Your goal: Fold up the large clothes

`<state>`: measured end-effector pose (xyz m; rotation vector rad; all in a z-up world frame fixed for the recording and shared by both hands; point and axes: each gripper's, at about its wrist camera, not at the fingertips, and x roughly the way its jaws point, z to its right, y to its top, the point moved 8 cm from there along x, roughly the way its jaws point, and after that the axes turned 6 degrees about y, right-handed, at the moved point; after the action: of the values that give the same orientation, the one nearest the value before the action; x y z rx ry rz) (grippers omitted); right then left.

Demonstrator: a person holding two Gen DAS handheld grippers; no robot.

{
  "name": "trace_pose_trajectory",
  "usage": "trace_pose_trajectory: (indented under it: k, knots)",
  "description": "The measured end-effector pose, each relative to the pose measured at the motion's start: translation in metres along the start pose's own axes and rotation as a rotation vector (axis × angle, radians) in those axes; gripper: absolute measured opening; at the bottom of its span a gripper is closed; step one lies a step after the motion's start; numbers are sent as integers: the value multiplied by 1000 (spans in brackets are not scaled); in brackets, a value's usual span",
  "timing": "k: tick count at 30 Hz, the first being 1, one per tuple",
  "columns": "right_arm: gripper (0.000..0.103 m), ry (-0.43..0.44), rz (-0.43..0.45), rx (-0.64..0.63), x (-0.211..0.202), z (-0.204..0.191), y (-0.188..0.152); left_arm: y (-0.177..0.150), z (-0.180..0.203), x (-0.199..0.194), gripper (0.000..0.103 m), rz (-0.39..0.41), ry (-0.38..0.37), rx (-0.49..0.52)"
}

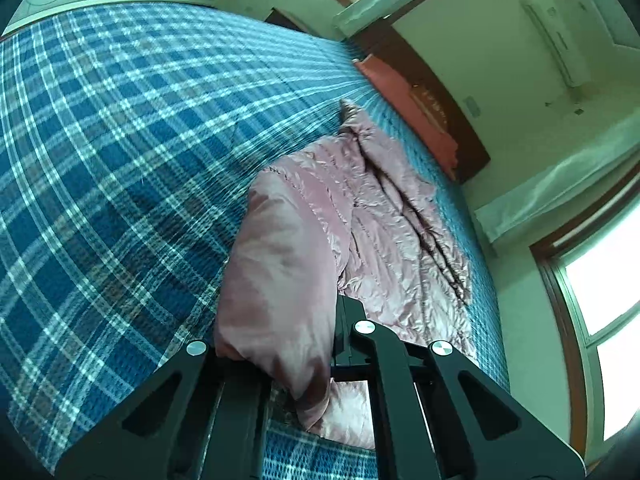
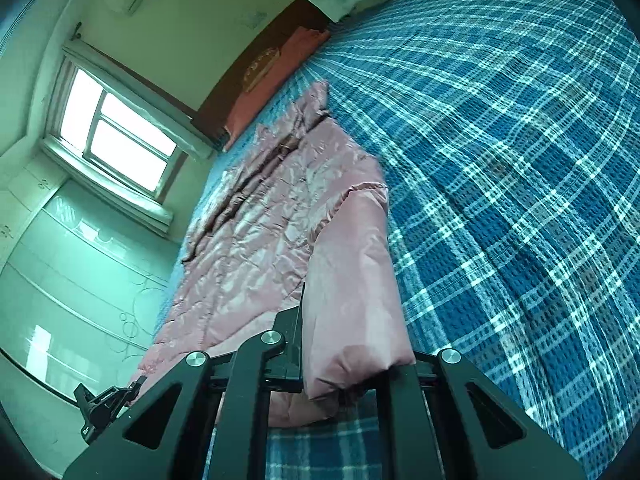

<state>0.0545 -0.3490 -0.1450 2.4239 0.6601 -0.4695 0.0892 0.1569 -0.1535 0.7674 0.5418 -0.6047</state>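
A shiny pink quilted jacket (image 1: 376, 232) lies spread on a bed with a blue plaid cover (image 1: 120, 140). My left gripper (image 1: 280, 344) is shut on a thick fold of the jacket's pink lining at its near edge. In the right wrist view the same jacket (image 2: 256, 220) stretches away toward the headboard. My right gripper (image 2: 348, 360) is shut on a rolled fold of the jacket at its near edge. The left gripper (image 2: 108, 400) shows at the lower left of that view, at the jacket's other near corner.
A dark wooden headboard (image 1: 440, 100) with a reddish pillow (image 1: 400, 96) stands at the far end of the bed. A window (image 2: 116, 132) and a pale wardrobe (image 2: 80, 280) line one side. An air conditioner (image 1: 556, 40) hangs on the wall.
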Motion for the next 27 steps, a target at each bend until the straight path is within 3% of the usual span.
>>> trace_pose_trajectory:
  k: [12, 18, 23, 27]
  knots:
    - [9, 106, 20, -70, -59, -48, -6, -9, 9, -71, 4, 23, -78, 87]
    - [9, 153, 35, -74, -59, -62, 3, 4, 23, -85, 4, 48, -113, 95]
    - [9, 196, 59, -72, -25, -74, 44, 40, 58, -62, 4, 75, -128, 137]
    - [9, 220, 92, -83, 17, -92, 97, 81, 90, -31, 4, 113, -115, 184]
